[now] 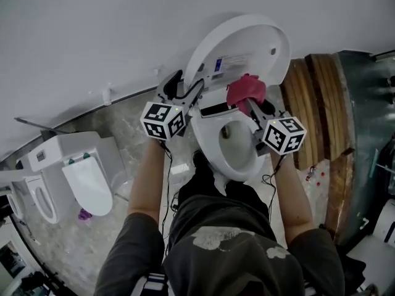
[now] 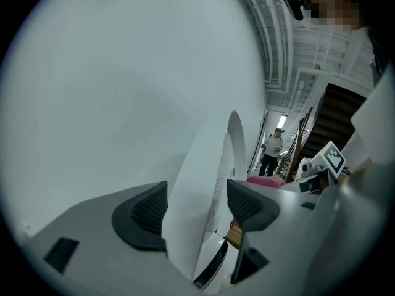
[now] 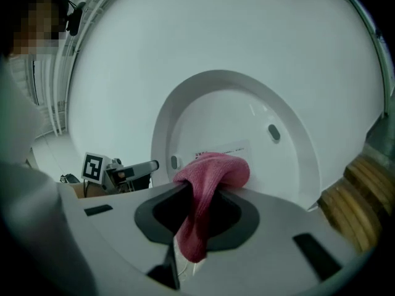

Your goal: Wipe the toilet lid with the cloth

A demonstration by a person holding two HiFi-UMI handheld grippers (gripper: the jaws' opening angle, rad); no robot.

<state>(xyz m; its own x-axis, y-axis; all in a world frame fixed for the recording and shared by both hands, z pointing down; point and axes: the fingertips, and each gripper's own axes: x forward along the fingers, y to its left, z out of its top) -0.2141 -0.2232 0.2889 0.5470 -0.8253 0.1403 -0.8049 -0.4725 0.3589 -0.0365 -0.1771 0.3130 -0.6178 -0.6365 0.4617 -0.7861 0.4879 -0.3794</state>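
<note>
The white toilet lid stands raised above the bowl's rim. My left gripper is at the lid's left edge. In the left gripper view that gripper is open, and the lid's thin edge runs up between its dark pads without being pinched. My right gripper is shut on a pink cloth in front of the lid's inner face. In the right gripper view the cloth bulges over the jaws of my right gripper and hangs down between them, close to the lid.
Two more white toilets stand on the floor at the left. Wooden boards rise just right of the lid. A white wall is behind. A person stands far off. Cables hang from both grippers.
</note>
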